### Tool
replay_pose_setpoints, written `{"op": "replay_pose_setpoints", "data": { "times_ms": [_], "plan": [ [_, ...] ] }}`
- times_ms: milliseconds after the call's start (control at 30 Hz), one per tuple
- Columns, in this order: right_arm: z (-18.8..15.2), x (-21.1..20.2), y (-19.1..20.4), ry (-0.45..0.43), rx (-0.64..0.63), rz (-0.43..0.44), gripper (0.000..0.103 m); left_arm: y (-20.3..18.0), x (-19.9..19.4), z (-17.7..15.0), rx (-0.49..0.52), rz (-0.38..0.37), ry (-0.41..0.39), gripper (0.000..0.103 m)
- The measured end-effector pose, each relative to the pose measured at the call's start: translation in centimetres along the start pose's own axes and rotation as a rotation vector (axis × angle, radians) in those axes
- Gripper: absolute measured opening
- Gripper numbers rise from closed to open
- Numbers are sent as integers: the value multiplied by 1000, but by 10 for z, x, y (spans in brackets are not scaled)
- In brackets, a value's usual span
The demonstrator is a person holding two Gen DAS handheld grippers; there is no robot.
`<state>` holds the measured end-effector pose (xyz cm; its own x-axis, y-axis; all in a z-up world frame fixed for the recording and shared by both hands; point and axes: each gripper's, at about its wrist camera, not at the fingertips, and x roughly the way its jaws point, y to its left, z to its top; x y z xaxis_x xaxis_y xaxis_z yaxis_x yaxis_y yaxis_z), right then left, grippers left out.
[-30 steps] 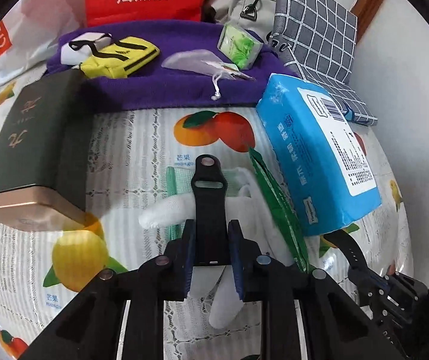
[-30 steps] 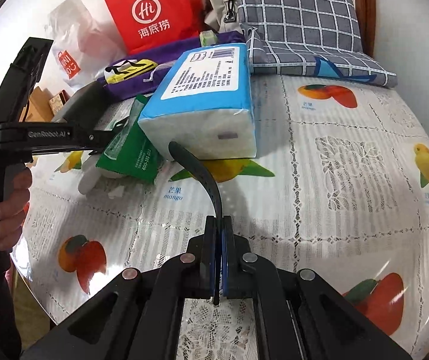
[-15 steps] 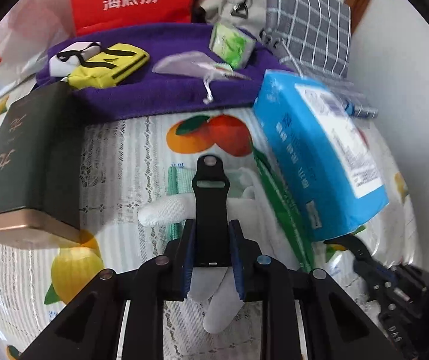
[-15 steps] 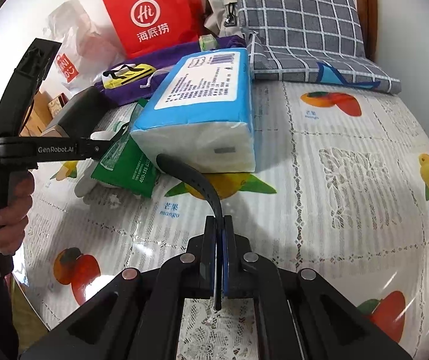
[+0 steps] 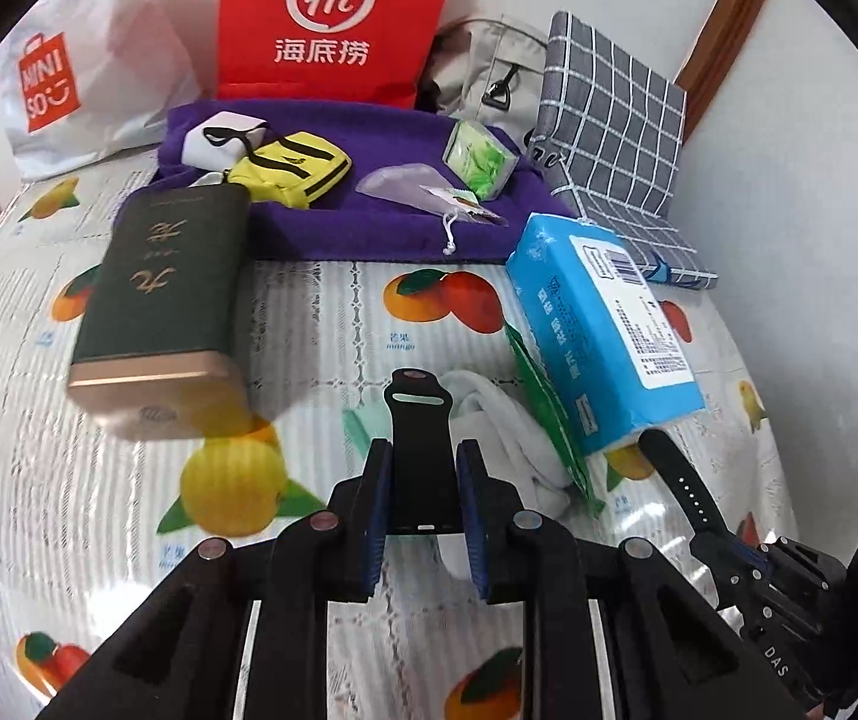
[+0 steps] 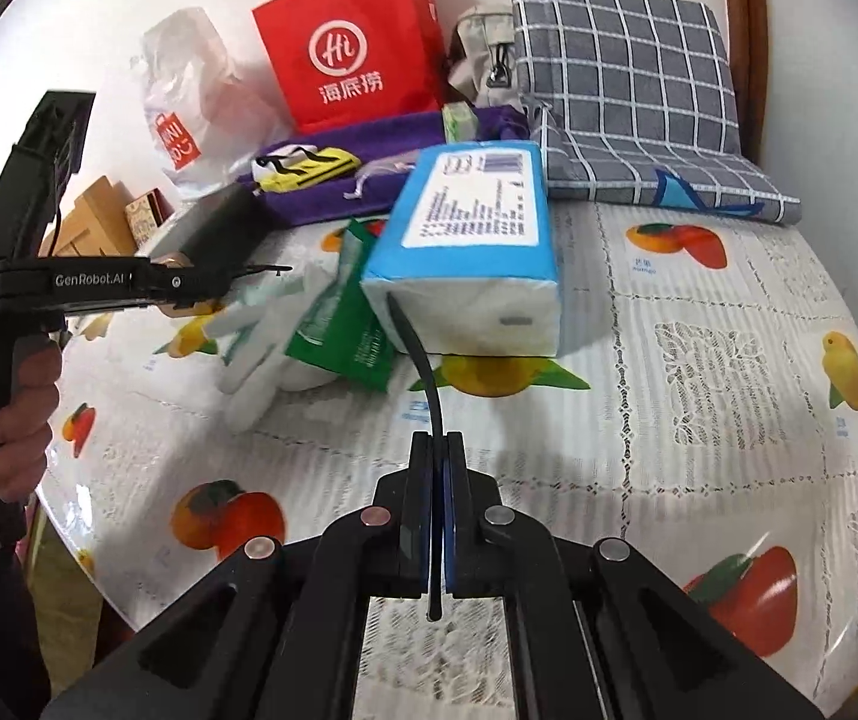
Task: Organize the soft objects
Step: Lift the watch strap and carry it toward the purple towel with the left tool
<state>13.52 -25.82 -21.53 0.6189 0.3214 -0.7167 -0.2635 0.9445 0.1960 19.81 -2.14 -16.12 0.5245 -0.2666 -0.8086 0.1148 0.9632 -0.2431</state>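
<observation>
I read the left gripper [image 5: 423, 483] as pitched steeply down over the fruit-print tablecloth [image 5: 321, 324], its jaws clamped on the wide faces of a black watch strap piece [image 5: 420, 438] with a slot and a stud at its far end. That piece stands up between the blue pads [image 5: 378, 498], clear of the cloth. From the right wrist view I see the person's left hand [image 6: 6, 402] wrapped round this tool's handle at the frame's left edge; the sleeve below it is cut off.

The right gripper [image 6: 436, 468] also points downward, its jaws pressed fully together on the thin edge of a second black strap [image 6: 423, 372]. This strap curves up and away toward the blue tissue pack [image 6: 471, 252]; I cannot tell whether its tip touches the pack. In the left wrist view the same strap shows a row of holes [image 5: 687, 492], and the right tool is cropped at the lower right corner.

A white glove [image 5: 507, 432] lies on the cloth behind the left jaws, partly covered by a green packet [image 5: 549, 414] that leans under the tissue pack. How the glove is folded is hard to make out. A dark green box [image 5: 159, 312] lies to the left, its near end blurred. A purple cloth [image 5: 369, 204] at the back carries a yellow pouch [image 5: 291, 171].
</observation>
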Motion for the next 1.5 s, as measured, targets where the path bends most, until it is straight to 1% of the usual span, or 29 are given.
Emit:
{"op": "replay_pose_setpoints", "data": {
  "times_ms": [167,367,600,700,933,1100,1500],
  "plan": [
    [1,-13,4,-11,7,-15,3,8,-17,-5,-14,-11,-25,21],
    [11,-30,8,-42,9,-37,3,11,-34,-5,-16,-8,-49,21],
    [28,-43,17,-67,3,-39,3,16,-53,1,-25,6,-77,21],
    [35,-46,21,-75,9,-27,3,17,-61,4,-26,3,-92,21],
    [53,-44,24,-73,34,-17,3,22,-72,14,-24,4,-118,21],
    [70,-41,25,-83,49,-25,3,25,-77,25,-20,-2,-135,21],
    [113,-19,30,-77,62,13,3,34,-75,51,-21,-16,-157,21]
  ]
}}
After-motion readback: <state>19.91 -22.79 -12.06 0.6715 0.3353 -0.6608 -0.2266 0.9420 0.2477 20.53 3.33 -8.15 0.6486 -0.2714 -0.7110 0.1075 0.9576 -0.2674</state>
